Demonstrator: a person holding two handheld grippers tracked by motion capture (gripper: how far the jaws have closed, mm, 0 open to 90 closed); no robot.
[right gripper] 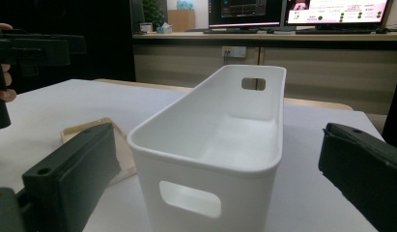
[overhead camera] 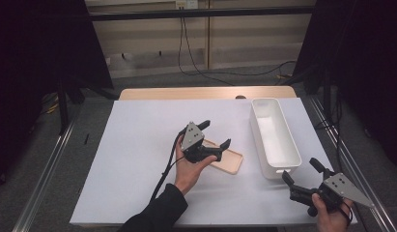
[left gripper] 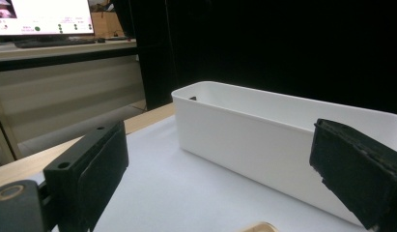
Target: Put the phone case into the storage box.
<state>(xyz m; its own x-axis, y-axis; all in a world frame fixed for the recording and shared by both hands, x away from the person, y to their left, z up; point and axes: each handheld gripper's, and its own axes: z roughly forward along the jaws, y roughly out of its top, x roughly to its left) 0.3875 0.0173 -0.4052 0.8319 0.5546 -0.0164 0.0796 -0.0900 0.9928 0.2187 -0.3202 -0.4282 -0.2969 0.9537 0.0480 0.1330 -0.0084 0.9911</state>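
A long white plastic bin (overhead camera: pixel 275 137) stands on the white sheet at the right, empty inside, with handle cut-outs at both ends (right gripper: pixel 220 145). A flat beige wooden lid (overhead camera: pixel 228 161) lies to its left. My left gripper (overhead camera: pixel 215 135) hovers just above the lid, open, jaws pointing toward the bin's long side (left gripper: pixel 263 135); a sliver of the lid (left gripper: pixel 258 226) shows below the jaws. My right gripper (overhead camera: pixel 302 173) is open near the bin's near end, jaws wide on either side of it without touching. The lid (right gripper: pixel 116 145) lies left of the bin there.
A white sheet (overhead camera: pixel 138 159) covers the wooden table (overhead camera: pixel 205 92). Metal rails run along both table sides. Cables lie on the floor behind. Monitors (right gripper: pixel 292 12) stand on a far desk. Dark curtains flank the space.
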